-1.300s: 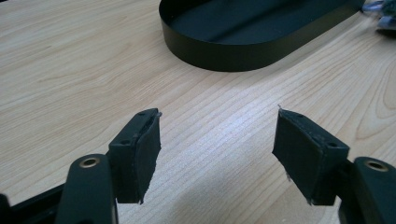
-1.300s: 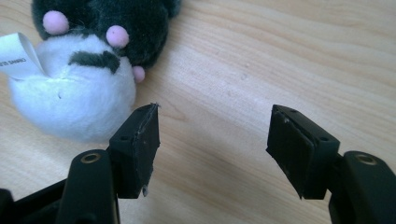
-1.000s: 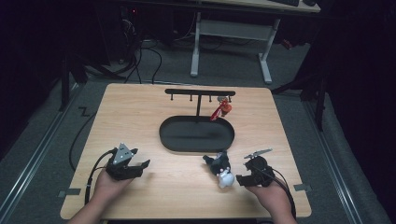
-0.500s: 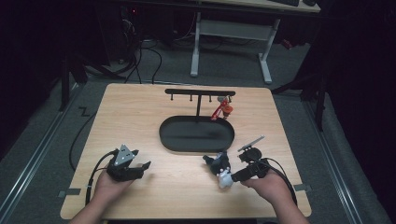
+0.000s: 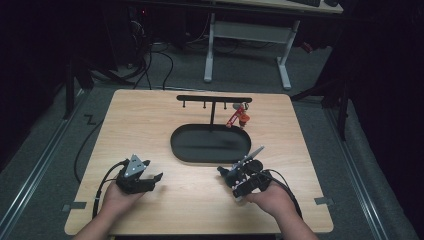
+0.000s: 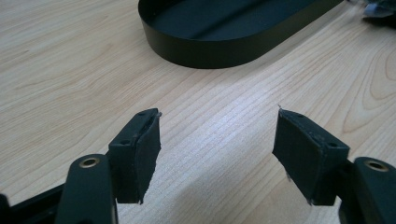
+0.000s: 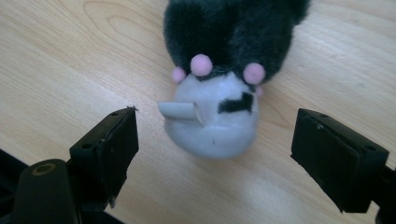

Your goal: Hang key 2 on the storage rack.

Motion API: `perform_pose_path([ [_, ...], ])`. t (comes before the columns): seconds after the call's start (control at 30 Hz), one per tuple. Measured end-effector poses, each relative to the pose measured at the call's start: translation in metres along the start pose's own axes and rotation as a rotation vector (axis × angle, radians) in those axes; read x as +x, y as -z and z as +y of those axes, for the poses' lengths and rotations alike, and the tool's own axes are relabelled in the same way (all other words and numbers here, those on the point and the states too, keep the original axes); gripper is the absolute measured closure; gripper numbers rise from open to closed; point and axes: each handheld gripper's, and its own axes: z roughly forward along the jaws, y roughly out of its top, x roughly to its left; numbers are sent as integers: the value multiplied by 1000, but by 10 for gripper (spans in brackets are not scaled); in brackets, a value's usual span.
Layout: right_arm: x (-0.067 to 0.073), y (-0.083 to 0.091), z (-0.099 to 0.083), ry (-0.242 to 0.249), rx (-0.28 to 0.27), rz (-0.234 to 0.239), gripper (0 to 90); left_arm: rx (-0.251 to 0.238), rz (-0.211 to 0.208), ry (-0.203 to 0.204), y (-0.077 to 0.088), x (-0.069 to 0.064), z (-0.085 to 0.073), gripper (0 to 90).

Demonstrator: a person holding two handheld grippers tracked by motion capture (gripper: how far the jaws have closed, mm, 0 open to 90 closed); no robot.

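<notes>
In the high view, a light wooden table (image 5: pixel 200 125) is seen with a black oval tray (image 5: pixel 210 143) near its middle and, behind the tray, a black rack (image 5: pixel 214 99) from whose right end a small red trinket (image 5: pixel 237 117) hangs. The left gripper (image 5: pixel 154 181) is held low over the near left part of the table, its jaws spread and nothing between them. The right gripper (image 5: pixel 226 176) is held at the near right, just in front of the tray's right end; the plush toy is covered there by the gripper and hand, so its place cannot be made out from above. In the left gripper view, the two black jaws are seen standing wide apart over bare wood, with the tray's dark wall (image 6: pixel 219 44) farther ahead and nothing gripped. In the right gripper view, a small plush toy (image 7: pixel 219 107) with a white lower body, a black fuzzy top, pink pom-poms and a small white tag is seen lying on the table just ahead of the jaws and between their lines. The right jaws have just been opening; they are spread wider than the toy, a clear gap of wood is left on either side, and neither pad is touching it, so the toy is not held.
</notes>
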Motion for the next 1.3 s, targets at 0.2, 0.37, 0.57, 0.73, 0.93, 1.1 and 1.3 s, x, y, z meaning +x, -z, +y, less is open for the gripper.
perform_pose_path([
  [0.2,0,-20,1,-3,8,11,164,7,1,-10,0,-2,0,321],
  [0.37,-4,-31,3,-18,16,0,268,9,4,-11,0,-1,-1,321],
  [0.57,-3,-34,7,18,19,-1,411,10,2,-9,0,-1,-1,322],
  [0.73,1,-26,5,37,6,-27,476,11,-1,-8,1,-1,-1,322],
  [0.93,0,-5,2,43,-30,-20,476,11,-7,-7,2,-3,-3,322],
  [1.1,-3,15,2,46,-46,-28,477,6,-9,-10,2,-5,-2,321],
  [1.3,-2,35,11,48,-72,-28,477,4,-15,-11,-1,-5,-1,321],
])
